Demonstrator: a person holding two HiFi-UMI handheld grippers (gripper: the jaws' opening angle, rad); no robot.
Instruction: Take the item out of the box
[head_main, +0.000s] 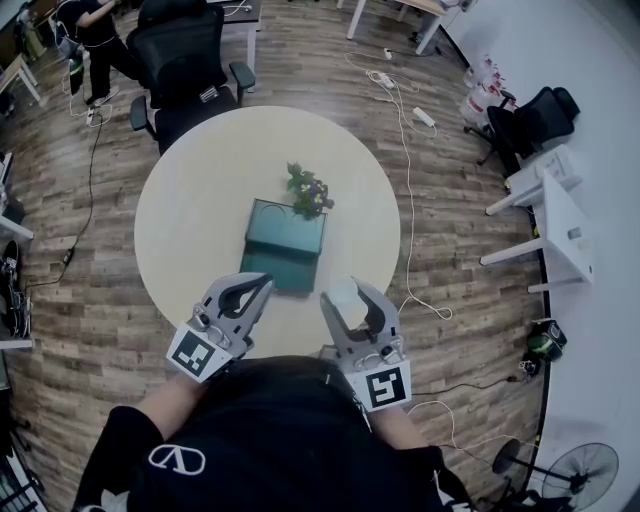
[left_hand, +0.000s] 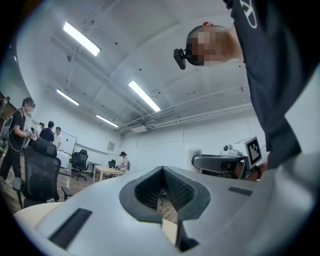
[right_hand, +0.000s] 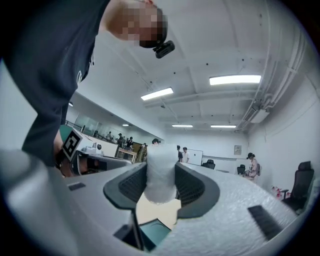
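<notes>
Round pale table (head_main: 190, 210) holds the green box (head_main: 290, 240) just ahead of both tongs. Right gripper (head_main: 350, 293) is clamped on the white item (right_hand: 160, 172), outside the box. Left gripper (head_main: 262, 284) has its jaws together, with nothing between.

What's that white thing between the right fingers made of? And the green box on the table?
White thing: probably soft foam or padded wrap; matte, fuzzy-looking surface. Green box: likely glossy card or plastic; its top shows a sheen.
</notes>
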